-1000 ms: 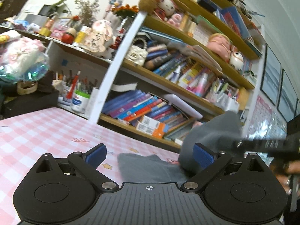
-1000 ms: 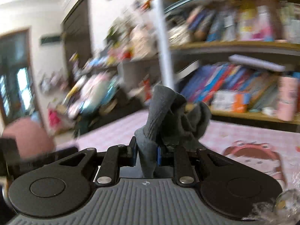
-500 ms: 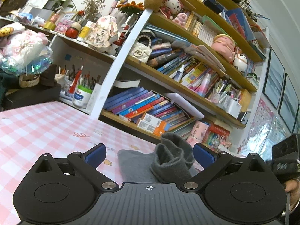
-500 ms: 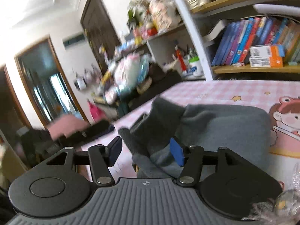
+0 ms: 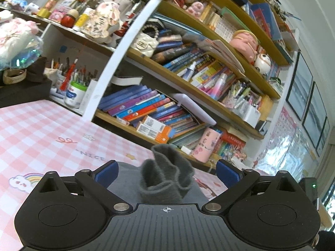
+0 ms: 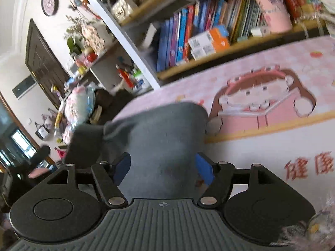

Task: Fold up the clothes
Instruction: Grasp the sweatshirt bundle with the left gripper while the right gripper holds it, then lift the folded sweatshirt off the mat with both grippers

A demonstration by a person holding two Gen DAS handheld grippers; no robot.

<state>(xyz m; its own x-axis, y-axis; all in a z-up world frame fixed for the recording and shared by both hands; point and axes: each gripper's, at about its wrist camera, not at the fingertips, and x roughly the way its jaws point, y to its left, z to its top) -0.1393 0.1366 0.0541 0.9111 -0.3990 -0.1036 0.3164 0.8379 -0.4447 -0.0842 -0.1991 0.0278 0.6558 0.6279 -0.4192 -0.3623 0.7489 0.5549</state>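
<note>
A grey knitted garment point(image 5: 163, 179) lies on the pink checked tablecloth point(image 5: 41, 129), its end bunched up into a standing fold. My left gripper point(image 5: 166, 172) is open, its blue pads on either side of that fold without touching it. In the right wrist view the same grey garment point(image 6: 163, 138) spreads flat in front of my right gripper point(image 6: 163, 167), which is open with the cloth lying between and below its blue pads. The garment's near part is hidden under both gripper bodies.
A bookshelf point(image 5: 188, 96) packed with books, toys and pen pots runs along the far edge of the table. A pen cup point(image 5: 72, 96) stands at the back left. The tablecloth carries a cartoon girl print point(image 6: 266, 104) to the right of the garment.
My right gripper opened and let go of the grey garment, which dropped from lifted onto the table. The right view has tilted down and to the right. The left gripper stayed open, edging closer.
</note>
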